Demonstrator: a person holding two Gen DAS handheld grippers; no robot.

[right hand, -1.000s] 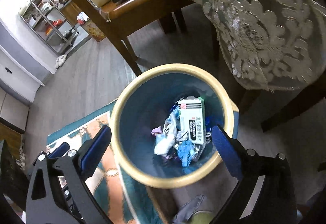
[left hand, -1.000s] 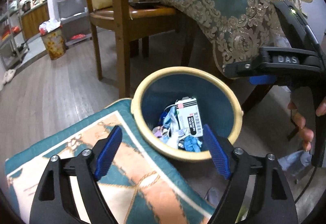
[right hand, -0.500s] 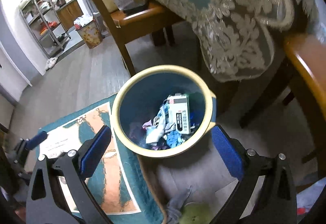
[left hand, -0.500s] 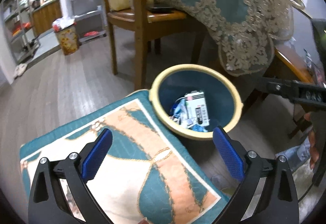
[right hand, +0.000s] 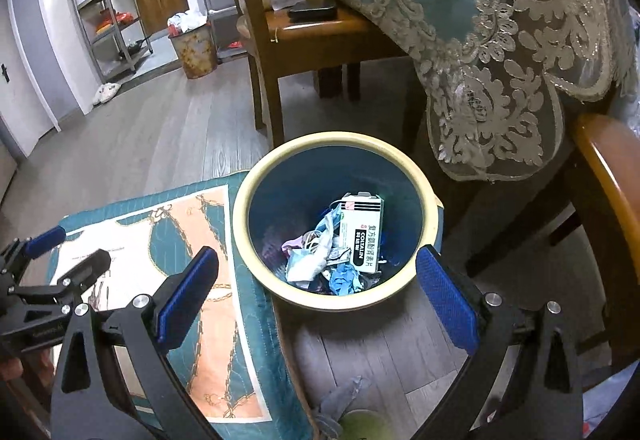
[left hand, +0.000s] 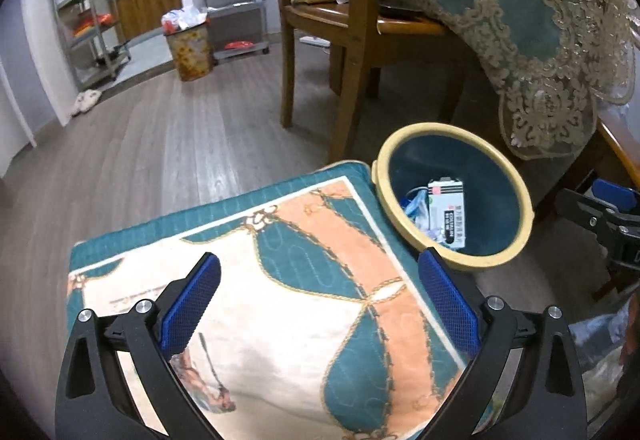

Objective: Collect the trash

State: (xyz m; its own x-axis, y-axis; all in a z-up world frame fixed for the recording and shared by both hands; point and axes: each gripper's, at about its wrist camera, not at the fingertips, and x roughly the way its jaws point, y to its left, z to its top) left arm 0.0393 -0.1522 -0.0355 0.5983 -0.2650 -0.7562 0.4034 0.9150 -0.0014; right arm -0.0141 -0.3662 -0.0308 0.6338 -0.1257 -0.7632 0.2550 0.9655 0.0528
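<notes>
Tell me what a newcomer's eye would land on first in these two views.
First the blue wastebasket with the cream rim, standing on the wood floor below the lace-edged tablecloth, with a white medicine box on top of crumpled scraps inside. Next the teal and peach patterned mat touching its side. Both sets of tongs, left and right, gape open and empty.

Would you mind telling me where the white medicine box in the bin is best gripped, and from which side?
Grip the white medicine box across its two long edges, coming straight down through the mouth of the blue bin. It lies face up on the crumpled trash, and the bin's walls block any sideways approach.
</notes>
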